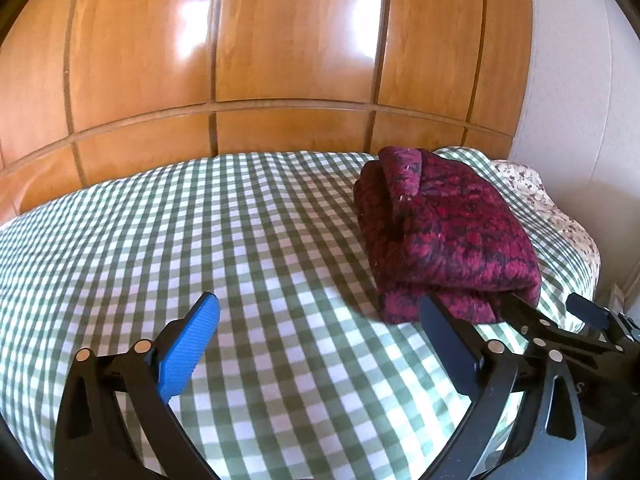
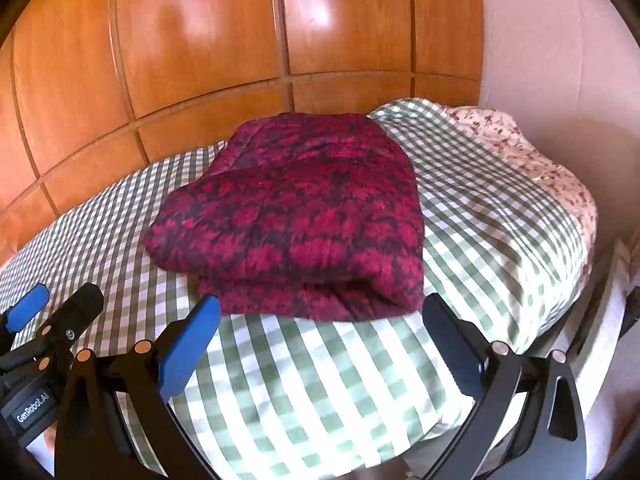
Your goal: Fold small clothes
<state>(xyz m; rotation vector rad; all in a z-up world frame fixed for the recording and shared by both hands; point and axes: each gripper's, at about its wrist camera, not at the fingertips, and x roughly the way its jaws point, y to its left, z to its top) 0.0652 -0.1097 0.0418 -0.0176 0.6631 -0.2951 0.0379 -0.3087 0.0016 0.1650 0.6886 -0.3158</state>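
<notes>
A red and dark patterned fuzzy garment (image 1: 444, 232) lies folded in a thick bundle on the green checked bed cover (image 1: 200, 220). In the right wrist view the garment (image 2: 296, 216) fills the middle, just beyond the fingertips. My left gripper (image 1: 320, 312) is open and empty, to the left of the garment's near edge. My right gripper (image 2: 320, 312) is open and empty, its jaws apart just short of the garment's near folded edge. The right gripper also shows in the left wrist view (image 1: 548, 312), touching or nearly touching the garment's near corner. The left gripper shows at the left edge of the right wrist view (image 2: 56, 300).
A glossy wooden panelled wall (image 1: 280, 48) stands behind the bed. A floral pillow (image 2: 532, 152) lies at the bed's right end by a white wall (image 2: 540, 40). The bed's near edge drops off at the lower right (image 2: 560, 320).
</notes>
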